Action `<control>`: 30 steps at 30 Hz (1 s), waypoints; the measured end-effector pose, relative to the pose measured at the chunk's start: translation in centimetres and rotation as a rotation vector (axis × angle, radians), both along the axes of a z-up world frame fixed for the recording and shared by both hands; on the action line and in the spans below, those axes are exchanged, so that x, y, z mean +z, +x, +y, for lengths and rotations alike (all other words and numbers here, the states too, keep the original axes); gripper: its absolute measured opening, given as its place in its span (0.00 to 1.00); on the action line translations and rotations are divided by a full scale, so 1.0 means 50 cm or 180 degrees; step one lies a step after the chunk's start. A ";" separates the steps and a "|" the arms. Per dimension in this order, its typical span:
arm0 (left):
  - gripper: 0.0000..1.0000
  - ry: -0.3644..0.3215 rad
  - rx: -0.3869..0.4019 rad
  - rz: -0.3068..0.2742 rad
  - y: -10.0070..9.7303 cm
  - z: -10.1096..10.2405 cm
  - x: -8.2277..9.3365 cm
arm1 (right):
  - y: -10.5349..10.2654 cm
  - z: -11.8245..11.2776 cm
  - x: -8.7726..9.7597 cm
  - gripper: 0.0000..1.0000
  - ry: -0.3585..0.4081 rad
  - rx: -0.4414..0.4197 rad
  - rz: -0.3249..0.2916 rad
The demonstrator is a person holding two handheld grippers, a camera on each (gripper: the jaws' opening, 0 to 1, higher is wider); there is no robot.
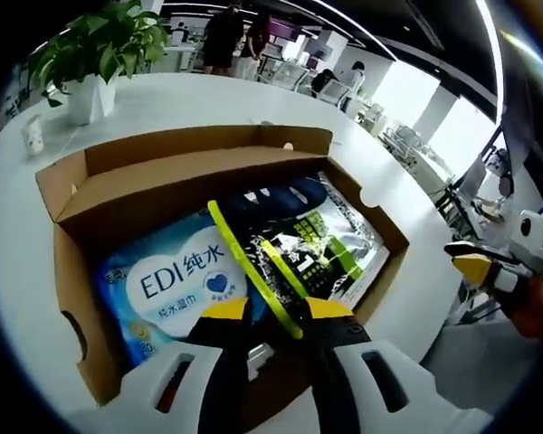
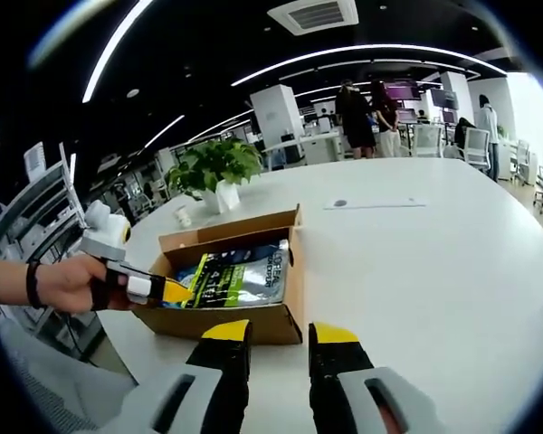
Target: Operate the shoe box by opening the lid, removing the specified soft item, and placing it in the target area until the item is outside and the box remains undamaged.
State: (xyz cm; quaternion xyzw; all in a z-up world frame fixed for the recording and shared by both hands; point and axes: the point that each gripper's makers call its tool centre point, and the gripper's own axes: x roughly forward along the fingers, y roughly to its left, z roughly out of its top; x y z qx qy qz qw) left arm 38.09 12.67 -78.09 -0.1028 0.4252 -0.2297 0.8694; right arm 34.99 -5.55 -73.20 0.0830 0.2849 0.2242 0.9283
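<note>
At the bottom middle of the left gripper view, the left gripper [image 1: 273,312] has its jaws closed on a yellow-green strap [image 1: 250,268]. The strap belongs to a dark soft bag [image 1: 294,237] lying in the shoe box [image 1: 77,271] in the middle of the frame. The lid is open; the bag is not out yet. A blue pack [image 1: 176,285] beside it reads "EDI". In the right gripper view, the right gripper [image 2: 279,336] at bottom middle is open a little, holding nothing above the table [image 2: 434,262].

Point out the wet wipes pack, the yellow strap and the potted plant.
wet wipes pack [image 1: 176,289], left gripper view, its blue front.
yellow strap [image 1: 244,262], left gripper view, mid-length.
potted plant [image 2: 219,167], right gripper view, its leaves.
</note>
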 end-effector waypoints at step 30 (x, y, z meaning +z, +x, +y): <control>0.01 -0.0152 0.0020 -0.0081 0.016 0.005 0.004 | -0.001 0.044 -0.019 0.20 -0.0003 0.0181 0.0105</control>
